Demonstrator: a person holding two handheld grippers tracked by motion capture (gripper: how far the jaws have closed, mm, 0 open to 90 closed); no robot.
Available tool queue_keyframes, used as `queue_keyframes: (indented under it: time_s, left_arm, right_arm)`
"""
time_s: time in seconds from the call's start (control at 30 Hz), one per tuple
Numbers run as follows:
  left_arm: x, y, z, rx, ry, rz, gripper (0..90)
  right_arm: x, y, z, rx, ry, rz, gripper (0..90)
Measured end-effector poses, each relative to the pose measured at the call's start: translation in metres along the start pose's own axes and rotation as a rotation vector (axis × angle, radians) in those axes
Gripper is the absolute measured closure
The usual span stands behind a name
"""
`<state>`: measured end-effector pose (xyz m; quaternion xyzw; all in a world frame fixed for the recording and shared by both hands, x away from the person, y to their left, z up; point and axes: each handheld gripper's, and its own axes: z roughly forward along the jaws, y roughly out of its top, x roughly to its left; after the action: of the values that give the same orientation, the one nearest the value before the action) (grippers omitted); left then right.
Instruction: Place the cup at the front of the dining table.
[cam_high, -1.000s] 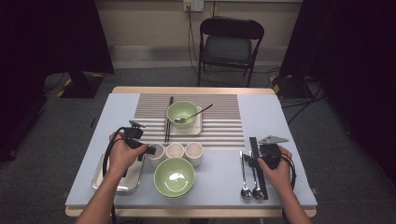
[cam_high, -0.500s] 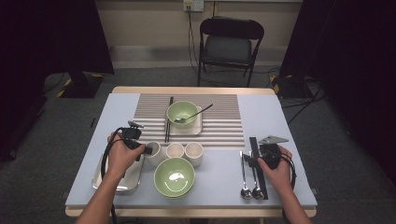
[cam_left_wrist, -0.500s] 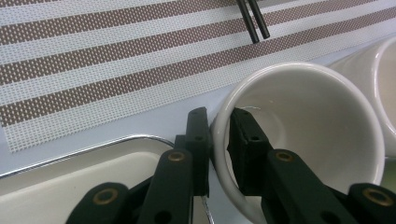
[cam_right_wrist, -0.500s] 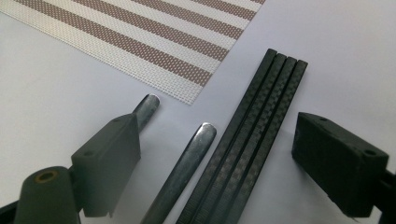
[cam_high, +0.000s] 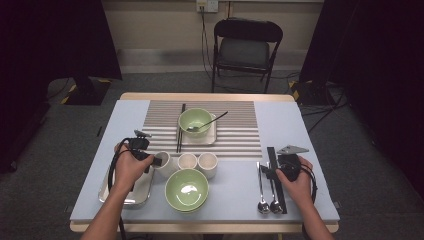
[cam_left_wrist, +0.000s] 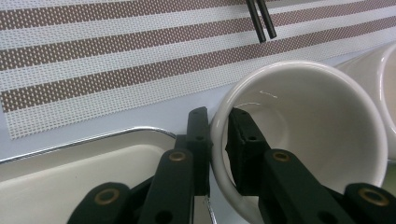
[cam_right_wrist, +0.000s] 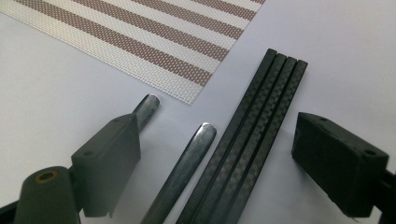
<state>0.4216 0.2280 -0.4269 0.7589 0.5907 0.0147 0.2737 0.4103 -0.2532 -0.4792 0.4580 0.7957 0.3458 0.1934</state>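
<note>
The white cup (cam_left_wrist: 303, 135), glossy and empty, stands leftmost in a row of three beside the metal tray (cam_high: 125, 192) on the counter (cam_high: 320, 130). The left claw (cam_left_wrist: 219, 135) has just been closing and pinches its rim, one jaw inside. The green bowl (cam_high: 187, 190) sits close in front. The right claw (cam_right_wrist: 217, 158) gapes over spoon handles (cam_right_wrist: 184, 168) and chopsticks (cam_right_wrist: 252, 130).

A black folding chair (cam_high: 246, 49) stands at top centre against a pale wall (cam_high: 160, 30). Grey carpet floor (cam_high: 60, 125) spreads around; dark curtains (cam_high: 55, 40) fill both upper corners.
</note>
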Motion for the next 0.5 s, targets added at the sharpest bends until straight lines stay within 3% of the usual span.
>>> queue_keyframes:
  time_s: [0.33, 0.5]
  left_arm:
    - [0.0039, -0.0005, -0.0033, 0.011, -0.012, -0.050, 81.1]
    - [0.0057, 0.0012, -0.0071, -0.002, -0.049, -0.068, 82.0]
  right_arm:
    - [-0.0001, 0.0000, 0.0000, 0.000, 0.000, -0.001, 14.2]
    - [-0.0001, 0.0000, 0.0000, 0.000, 0.000, -0.001, 14.2]
